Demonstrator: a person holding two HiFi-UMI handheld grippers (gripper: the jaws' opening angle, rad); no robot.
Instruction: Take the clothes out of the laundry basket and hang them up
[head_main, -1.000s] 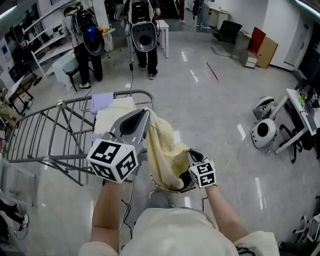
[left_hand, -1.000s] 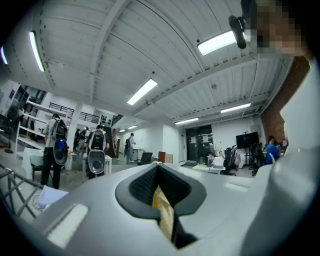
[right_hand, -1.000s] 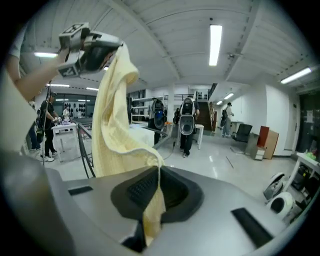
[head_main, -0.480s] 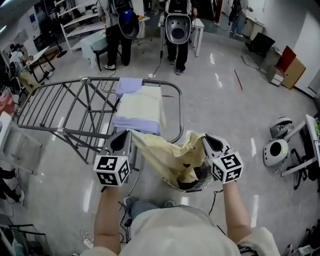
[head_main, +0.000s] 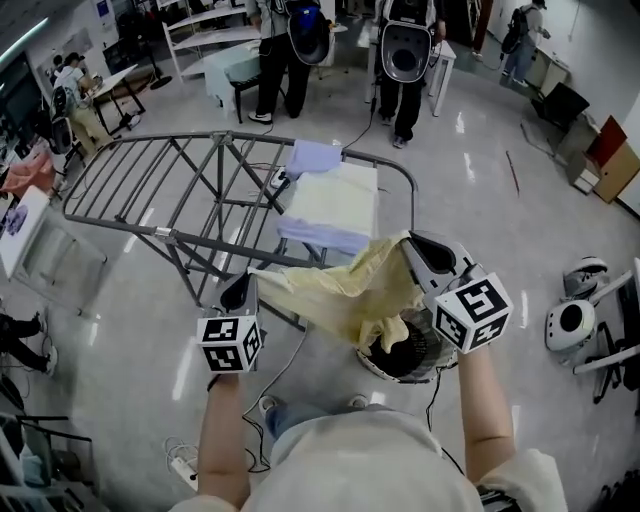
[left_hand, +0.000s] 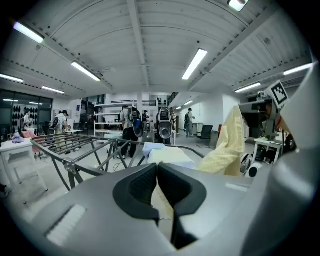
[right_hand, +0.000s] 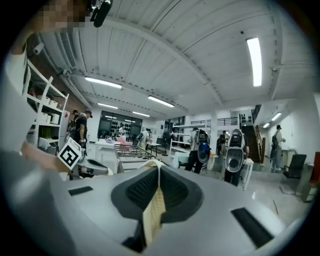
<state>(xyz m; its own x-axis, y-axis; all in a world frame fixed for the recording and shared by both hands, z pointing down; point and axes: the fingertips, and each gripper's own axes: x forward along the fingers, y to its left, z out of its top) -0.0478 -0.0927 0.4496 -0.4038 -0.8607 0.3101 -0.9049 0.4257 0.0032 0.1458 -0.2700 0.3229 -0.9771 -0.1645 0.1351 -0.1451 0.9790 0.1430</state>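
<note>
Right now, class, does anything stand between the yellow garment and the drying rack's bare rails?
Nothing visible does. The yellow garment hangs stretched between the left tool and right tool, with open air up to the drying rack. Only its right end is taken, by draped cloths.

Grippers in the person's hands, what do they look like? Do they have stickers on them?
Both are smooth grey shells. The left gripper and the right gripper each carry a white cube printed with black square patterns. Their pads are black and textured. The person wears a cream short-sleeved shirt.
</note>
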